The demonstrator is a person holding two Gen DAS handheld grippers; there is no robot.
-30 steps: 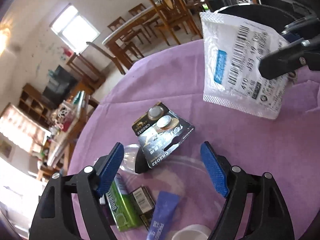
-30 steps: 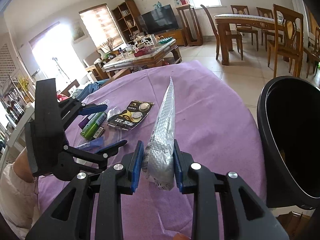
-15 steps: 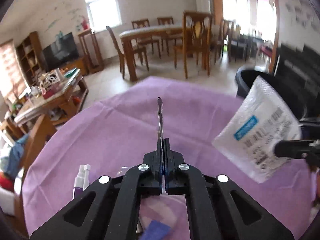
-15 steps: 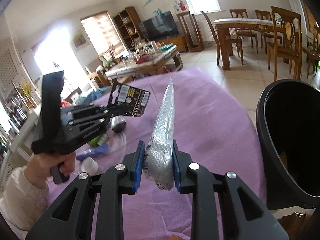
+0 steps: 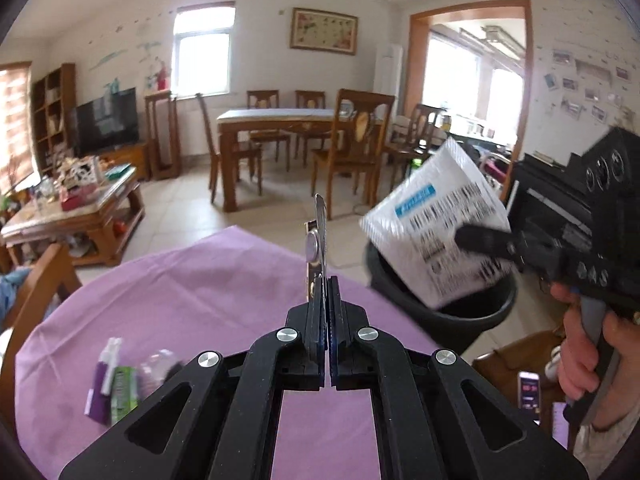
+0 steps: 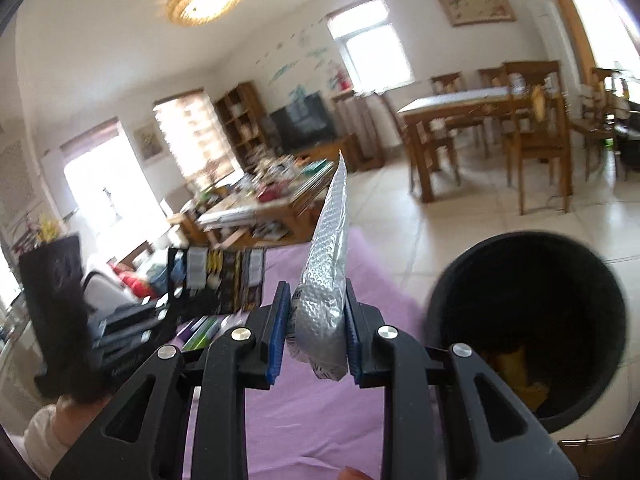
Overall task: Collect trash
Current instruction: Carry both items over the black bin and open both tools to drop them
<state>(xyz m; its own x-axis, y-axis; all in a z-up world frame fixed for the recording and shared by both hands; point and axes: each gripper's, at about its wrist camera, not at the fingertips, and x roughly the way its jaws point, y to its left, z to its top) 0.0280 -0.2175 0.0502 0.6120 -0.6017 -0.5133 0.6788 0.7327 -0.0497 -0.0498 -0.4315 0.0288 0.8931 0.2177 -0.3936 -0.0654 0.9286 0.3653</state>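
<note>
The left gripper has its jaws pressed together on the bottom edge of a battery blister card, which stands edge-on and upright above the purple tablecloth; a round coin cell bulges from its side. From the right wrist view the same card shows its dark printed back, held up in the air by the left gripper at the left of the frame. The right gripper pinches a silver bubble mailer between its blue pads, the mailer's tip pointing up and away. In the left wrist view this mailer, white with a barcode label, hangs tilted over the near rim of the black trash bin, which stands on the floor just beside the table. Something yellow, probably earlier trash, lies at the bottom of the bin, though blur makes it hard to identify. A purple tube and a green pack lie together on the cloth at lower left.
</note>
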